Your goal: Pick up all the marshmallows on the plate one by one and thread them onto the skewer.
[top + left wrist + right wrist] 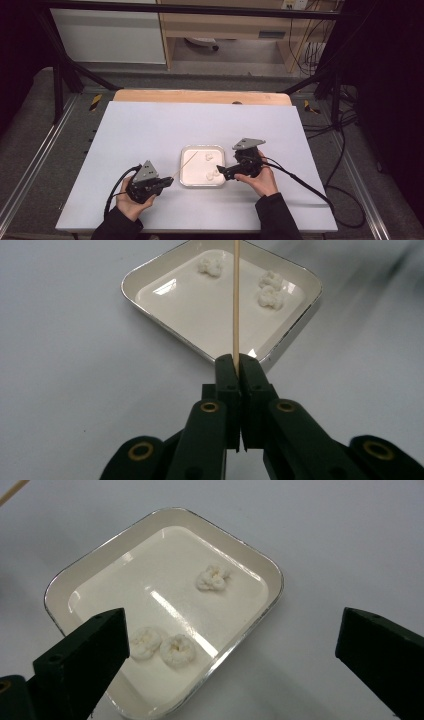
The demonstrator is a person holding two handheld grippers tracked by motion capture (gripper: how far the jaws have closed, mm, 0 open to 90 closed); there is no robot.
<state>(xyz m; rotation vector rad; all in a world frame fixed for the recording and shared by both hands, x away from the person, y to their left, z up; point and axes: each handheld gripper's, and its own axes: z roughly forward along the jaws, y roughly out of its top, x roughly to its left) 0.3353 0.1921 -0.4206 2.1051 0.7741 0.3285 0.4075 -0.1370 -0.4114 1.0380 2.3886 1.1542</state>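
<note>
A shallow white tray (187, 151) lies on the white table, also seen as the tray (150, 277) and the tray (80, 575). Three white ring-shaped pieces lie in it: one ring (213, 577) apart, two rings (161, 646) touching each other. My left gripper (237, 362) is shut on a thin wooden skewer (236, 300), which reaches out over the tray; the skewer (185, 163) slants up to the right in the high view. My left gripper (169, 181) sits left of the tray. My right gripper (222, 171) hovers at the tray's right edge, jaws wide open with nothing between them; the right gripper (235, 645) looks down on the paired rings.
The white table top (150, 130) has a wooden strip (200, 96) along its far edge. Black cables (310, 187) trail from the right gripper across the table's right side. Metal frame bars stand at the left and right beyond the table.
</note>
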